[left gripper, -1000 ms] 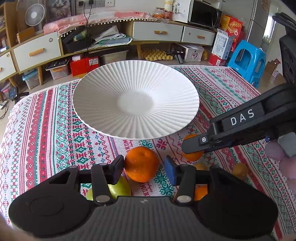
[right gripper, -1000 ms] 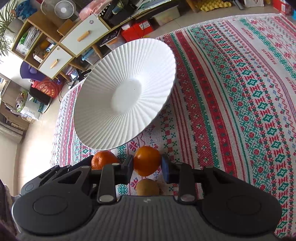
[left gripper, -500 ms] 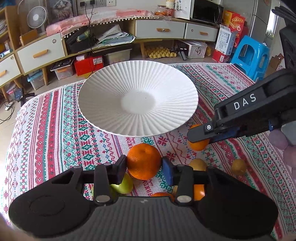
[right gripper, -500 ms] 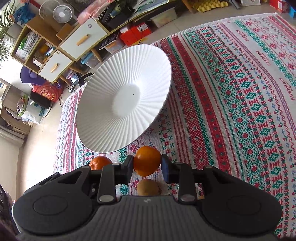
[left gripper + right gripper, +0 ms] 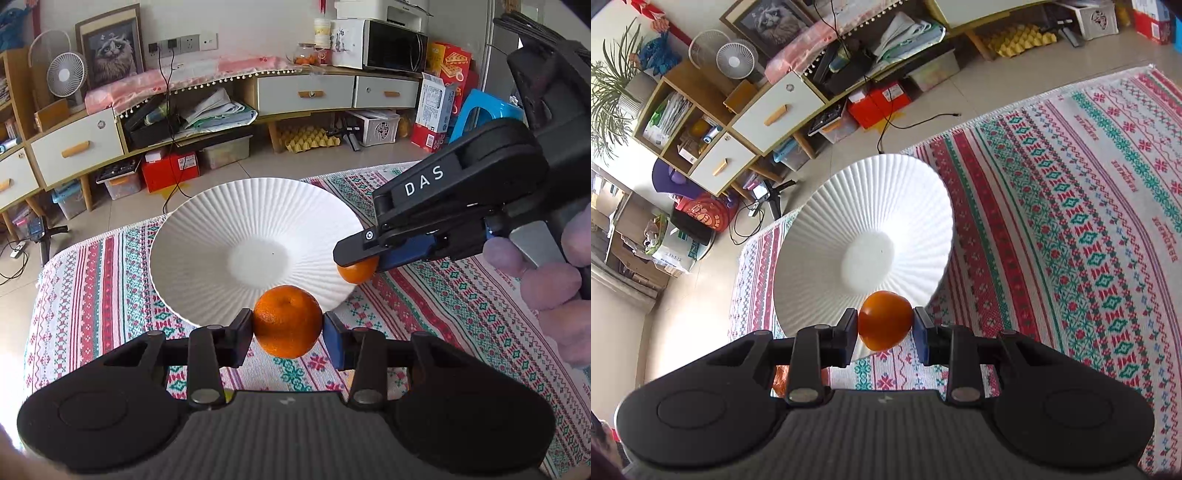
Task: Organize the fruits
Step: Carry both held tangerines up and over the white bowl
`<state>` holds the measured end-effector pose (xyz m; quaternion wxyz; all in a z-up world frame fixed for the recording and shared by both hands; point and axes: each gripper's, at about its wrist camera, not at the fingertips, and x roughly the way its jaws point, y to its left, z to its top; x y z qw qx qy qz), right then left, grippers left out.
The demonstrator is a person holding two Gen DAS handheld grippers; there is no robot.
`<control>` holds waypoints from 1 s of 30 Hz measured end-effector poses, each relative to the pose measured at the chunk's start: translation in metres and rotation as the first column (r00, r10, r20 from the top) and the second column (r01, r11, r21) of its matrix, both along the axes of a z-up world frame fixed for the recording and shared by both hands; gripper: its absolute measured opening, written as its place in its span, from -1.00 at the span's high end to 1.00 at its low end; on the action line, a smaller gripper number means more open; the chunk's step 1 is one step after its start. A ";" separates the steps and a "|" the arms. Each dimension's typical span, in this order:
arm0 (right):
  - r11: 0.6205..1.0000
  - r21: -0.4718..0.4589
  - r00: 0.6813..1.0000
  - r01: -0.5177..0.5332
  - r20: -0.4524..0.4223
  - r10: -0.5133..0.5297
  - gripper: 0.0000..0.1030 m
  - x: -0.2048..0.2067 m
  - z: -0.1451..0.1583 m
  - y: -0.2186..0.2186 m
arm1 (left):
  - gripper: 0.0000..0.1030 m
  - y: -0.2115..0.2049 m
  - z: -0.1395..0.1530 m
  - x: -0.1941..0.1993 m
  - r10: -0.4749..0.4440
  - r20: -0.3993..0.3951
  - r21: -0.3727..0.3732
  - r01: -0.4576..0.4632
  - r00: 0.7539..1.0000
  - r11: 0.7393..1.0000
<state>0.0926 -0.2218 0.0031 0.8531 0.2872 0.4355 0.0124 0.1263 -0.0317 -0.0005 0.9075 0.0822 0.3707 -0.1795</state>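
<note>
1. Left wrist view first: we see the left gripper [image 5: 288,326] with its fingers closed on a large orange [image 5: 287,320], the pads pressing its two sides.
2. From the same view, the right gripper [image 5: 356,258] reaches in from the right, and we see a smaller orange [image 5: 355,271] pinched under its tip; the right wrist view confirms those fingers are clamped on it [image 5: 884,320].
3. Both fruits hang clear of the patterned cloth [image 5: 443,314] that covers the surface, each carried in its own gripper, not resting on anything.
4. The relation that matters to us: the white ribbed plate [image 5: 207,236] lies straight ahead of and below both sets of fingers. The large orange sits over the plate's near rim, and the smaller one hangs at its right edge.
5. We judge neither hand clearly nearer; the right one looks already over the rim, the left just short of the dish's centre [image 5: 258,260].
6. Being round, the oranges offer no long axis to line up, so we judge that approach angle hardly matters; only the lowering and the release do.
7. How the fruit looks: the large orange is dimpled, bright, with its stem dent facing us; the smaller one is smoother and deeper in colour.
8. The plate is empty, so we reckon the sorting is at an early stage.
</note>
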 end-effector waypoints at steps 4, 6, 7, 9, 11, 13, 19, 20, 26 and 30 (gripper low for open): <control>1.000 0.002 1.000 -0.025 0.009 0.025 0.44 0.015 -0.004 -0.002 | 0.18 0.000 -0.008 0.024 0.023 -0.003 -0.032 -0.023 1.000 0.999; 0.999 -0.012 0.999 -0.037 0.011 0.037 0.44 0.022 -0.006 0.000 | 0.18 -0.001 -0.013 0.034 0.029 -0.001 -0.028 -0.029 1.000 0.999; 0.999 -0.014 0.999 -0.042 0.011 0.043 0.44 0.026 -0.007 0.000 | 0.18 -0.001 -0.016 0.038 0.029 0.003 -0.022 -0.029 1.000 0.999; 0.999 -0.010 0.999 -0.052 0.015 0.052 0.44 0.032 -0.009 0.000 | 0.18 -0.002 -0.020 0.046 0.031 0.014 -0.015 -0.031 0.999 0.999; 0.998 -0.012 0.998 -0.055 0.020 0.055 0.44 0.037 -0.010 0.002 | 0.17 -0.002 -0.024 0.055 0.039 0.016 -0.010 -0.039 0.999 0.999; 0.998 -0.023 0.998 -0.060 0.023 0.061 0.44 0.042 -0.012 0.004 | 0.17 -0.002 -0.027 0.063 0.047 0.022 0.000 -0.047 0.999 0.999; 0.995 -0.069 0.997 -0.073 0.000 0.073 0.44 0.058 -0.021 0.011 | 0.17 -0.004 -0.034 0.079 0.041 0.039 0.021 -0.042 0.998 0.999; 0.995 -0.070 0.997 -0.073 -0.002 0.073 0.44 0.060 -0.022 0.012 | 0.17 -0.005 -0.035 0.080 0.036 0.044 0.036 -0.038 0.998 0.999; 0.990 -0.110 0.996 -0.083 0.008 0.085 0.43 0.064 -0.019 0.014 | 0.17 -0.002 -0.039 0.084 0.036 0.051 0.026 -0.037 0.998 0.999; 0.986 -0.141 0.995 -0.093 0.011 0.095 0.42 0.063 -0.020 0.016 | 0.16 -0.005 -0.041 0.085 0.026 0.053 0.038 -0.028 0.998 0.999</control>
